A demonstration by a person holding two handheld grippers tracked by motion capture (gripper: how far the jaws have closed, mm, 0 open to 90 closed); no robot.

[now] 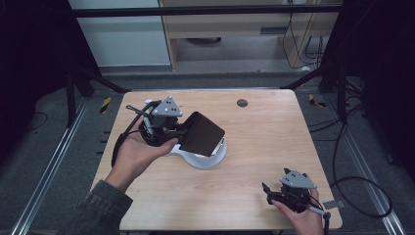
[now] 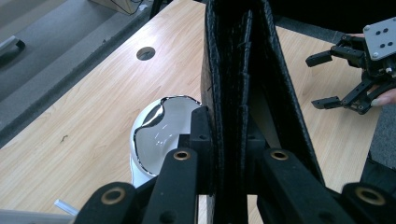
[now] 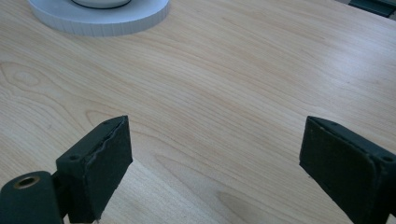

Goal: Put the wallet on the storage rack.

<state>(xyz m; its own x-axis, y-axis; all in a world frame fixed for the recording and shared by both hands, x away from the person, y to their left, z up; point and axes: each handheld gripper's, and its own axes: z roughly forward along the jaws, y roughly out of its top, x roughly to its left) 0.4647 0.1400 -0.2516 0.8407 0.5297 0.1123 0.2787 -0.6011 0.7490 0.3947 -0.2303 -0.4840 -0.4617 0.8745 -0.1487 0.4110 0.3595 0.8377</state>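
A black, textured wallet-like case (image 1: pixel 203 133) is clamped edge-on in my left gripper (image 1: pixel 183 133), tilted just above a white round device (image 1: pixel 208 159) with a shiny top. In the left gripper view the case (image 2: pixel 243 70) stands upright between the jaws of that gripper (image 2: pixel 229 135), and the device's reflective top (image 2: pixel 159 135) lies below it to the left. My right gripper (image 1: pixel 266 193) rests low near the table's front right corner, open and holding nothing. In the right gripper view its pads (image 3: pixel 215 158) stand wide apart over bare wood, with the device's white rim (image 3: pixel 102 21) far off.
The wooden table (image 1: pixel 264 127) has a small round dark grommet (image 1: pixel 242 103) near its back edge. Black frame struts and cables run along the floor on both sides. A cabinet stands behind the table.
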